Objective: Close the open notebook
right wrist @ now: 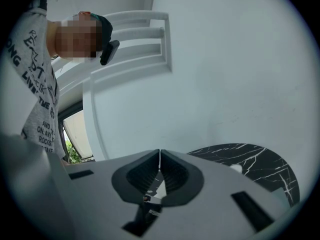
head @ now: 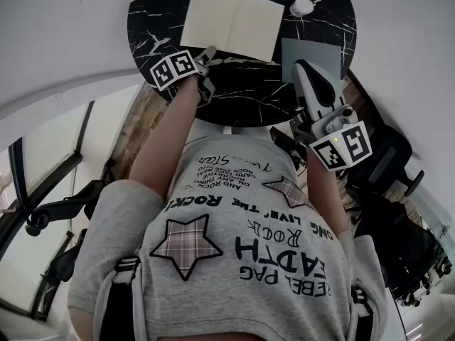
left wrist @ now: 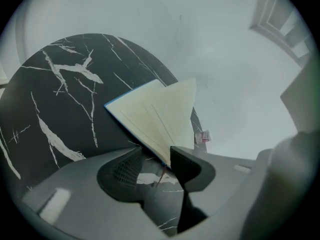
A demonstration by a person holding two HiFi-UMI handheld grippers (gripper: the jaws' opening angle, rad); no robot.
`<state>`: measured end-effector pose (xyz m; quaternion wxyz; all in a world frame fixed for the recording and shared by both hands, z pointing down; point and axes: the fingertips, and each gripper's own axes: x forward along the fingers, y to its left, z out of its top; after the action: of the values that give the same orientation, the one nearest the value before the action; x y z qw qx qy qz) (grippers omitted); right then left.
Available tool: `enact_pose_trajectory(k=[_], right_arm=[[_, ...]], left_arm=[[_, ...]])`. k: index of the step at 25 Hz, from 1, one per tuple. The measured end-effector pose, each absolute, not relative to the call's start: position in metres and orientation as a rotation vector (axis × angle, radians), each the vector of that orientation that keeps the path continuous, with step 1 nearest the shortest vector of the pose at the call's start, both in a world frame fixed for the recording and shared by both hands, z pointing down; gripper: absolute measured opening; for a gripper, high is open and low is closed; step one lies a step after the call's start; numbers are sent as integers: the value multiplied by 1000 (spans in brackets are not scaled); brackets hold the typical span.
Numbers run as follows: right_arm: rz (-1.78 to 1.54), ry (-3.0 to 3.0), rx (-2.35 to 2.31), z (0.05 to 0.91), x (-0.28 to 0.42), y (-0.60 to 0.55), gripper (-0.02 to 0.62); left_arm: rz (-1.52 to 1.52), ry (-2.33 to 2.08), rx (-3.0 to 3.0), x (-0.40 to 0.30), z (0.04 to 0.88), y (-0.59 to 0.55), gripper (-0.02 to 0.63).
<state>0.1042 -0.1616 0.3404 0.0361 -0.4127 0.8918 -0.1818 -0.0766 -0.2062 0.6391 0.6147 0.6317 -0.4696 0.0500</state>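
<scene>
The left tongs (left wrist: 152,156) stood open around the near corner of the notebook (head: 233,21), not squeezing it. The notebook lay wide open on the round black table (head: 153,13). The right tongs (right wrist: 159,158) were pinched shut on nothing, off to the side. I think all the closing was left to do.

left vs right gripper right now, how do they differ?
Jaws: the left gripper stands open, while the right gripper is shut on nothing. Pose: the left gripper tilts down at the open notebook, whose near edge sits at its gap. The right gripper points level, away from the notebook. Both are the same grey two-jaw build.
</scene>
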Motion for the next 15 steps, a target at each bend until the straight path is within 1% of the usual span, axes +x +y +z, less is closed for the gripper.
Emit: enact_pose_trajectory(k=[15], right_arm=[[-567,2735,-1270,343,103,-159,14]], left_arm=[[143,-1017,1555,-45,614,-198,166]])
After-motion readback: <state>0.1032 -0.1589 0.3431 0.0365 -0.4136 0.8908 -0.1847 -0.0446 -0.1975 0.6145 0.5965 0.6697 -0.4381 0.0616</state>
